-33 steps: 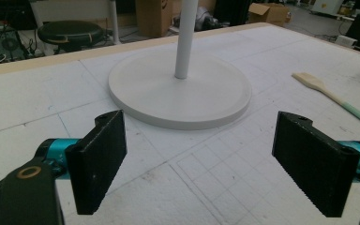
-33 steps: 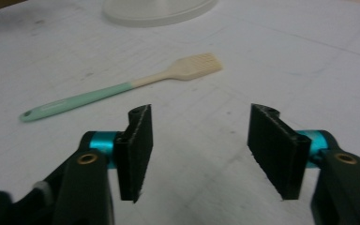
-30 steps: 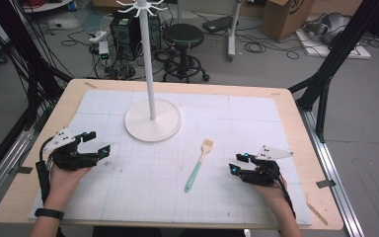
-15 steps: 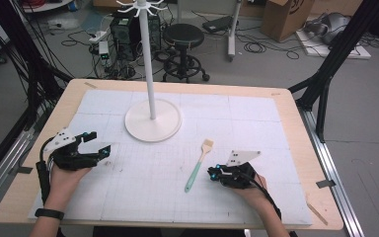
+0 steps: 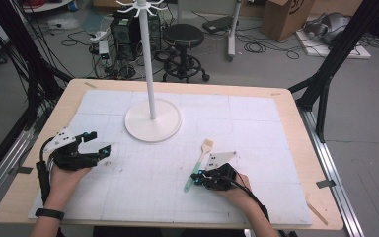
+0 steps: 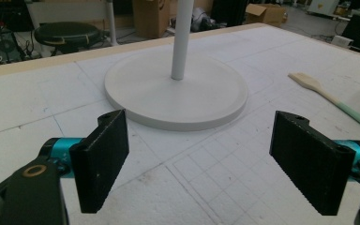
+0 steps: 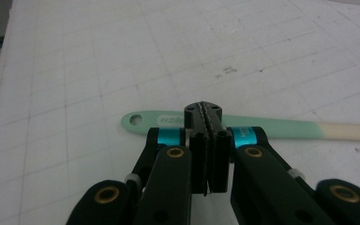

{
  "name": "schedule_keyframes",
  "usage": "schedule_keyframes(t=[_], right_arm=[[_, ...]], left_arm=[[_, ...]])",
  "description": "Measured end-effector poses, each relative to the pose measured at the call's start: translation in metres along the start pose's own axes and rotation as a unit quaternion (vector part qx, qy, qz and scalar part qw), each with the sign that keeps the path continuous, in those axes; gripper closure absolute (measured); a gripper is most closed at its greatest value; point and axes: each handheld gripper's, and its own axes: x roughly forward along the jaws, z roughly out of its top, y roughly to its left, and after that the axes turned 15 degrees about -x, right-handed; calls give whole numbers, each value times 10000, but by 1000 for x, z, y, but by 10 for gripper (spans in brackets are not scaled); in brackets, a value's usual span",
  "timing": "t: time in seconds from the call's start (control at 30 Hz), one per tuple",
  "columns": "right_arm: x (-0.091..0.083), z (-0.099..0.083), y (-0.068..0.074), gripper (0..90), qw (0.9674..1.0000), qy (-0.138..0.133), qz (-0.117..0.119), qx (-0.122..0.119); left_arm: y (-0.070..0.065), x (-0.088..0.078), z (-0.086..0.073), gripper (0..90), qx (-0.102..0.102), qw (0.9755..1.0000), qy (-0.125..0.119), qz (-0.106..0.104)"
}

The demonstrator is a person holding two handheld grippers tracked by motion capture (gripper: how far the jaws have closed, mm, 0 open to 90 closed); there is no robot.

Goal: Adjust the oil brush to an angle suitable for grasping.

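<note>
One mint-handled wooden spatula (image 5: pixel 199 165) lies flat just beyond the right gripper (image 5: pixel 201 176), whose ribbed jaws press together empty, while the left gripper (image 5: pixel 94 142) gapes wide before one round white stand base (image 5: pixel 153 120).

Beyond the table's far edge, at twelve o'clock, we see a black round stool (image 5: pixel 183 35) on castors. Just at its nine o'clock stands a black computer tower (image 5: pixel 128 24), with a white power strip (image 5: pixel 103 48) on the floor beside it. Toward one o'clock sits a cardboard box (image 5: pixel 282 17), and loose black cables (image 5: pixel 261 47) lie on the grey floor near it.
</note>
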Motion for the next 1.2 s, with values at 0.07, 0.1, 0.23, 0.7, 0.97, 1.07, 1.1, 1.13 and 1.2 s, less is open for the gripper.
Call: schedule_keyframes(t=[0.07, 0.1, 0.23, 0.7, 0.97, 1.07, 1.1, 1.13, 1.2], right_arm=[[3, 2, -1, 898, 10000, 9, -2, 19], [4, 4, -1, 898, 10000, 17, 1, 29], [11, 10, -2, 898, 10000, 93, -15, 23], [42, 37, -18, 899, 9992, 321, -223, 50], [59, 48, -30, 900, 9981, 369, -449, 188], [63, 51, -33, 900, 9978, 381, -499, 230], [66, 52, -37, 900, 9973, 388, -565, 263], [67, 53, -38, 900, 9970, 406, -578, 326], [69, 54, -41, 900, 9965, 419, -625, 353]], left_arm=[[0, 0, 0, 206, -9, 10000, 2, 5], [0, 1, 0, 206, -8, 10000, 7, 7], [0, 1, 0, 208, -12, 10000, -3, 3], [1, 0, 0, 209, -34, 10000, -44, -22], [1, 0, 1, 209, -46, 10000, -55, -46], [2, 0, 1, 209, -48, 10000, -66, -52], [2, 0, 1, 209, -53, 10000, -64, -51], [2, -1, 1, 209, -53, 10000, -60, -52], [2, -1, 1, 209, -50, 10000, -68, -51]])
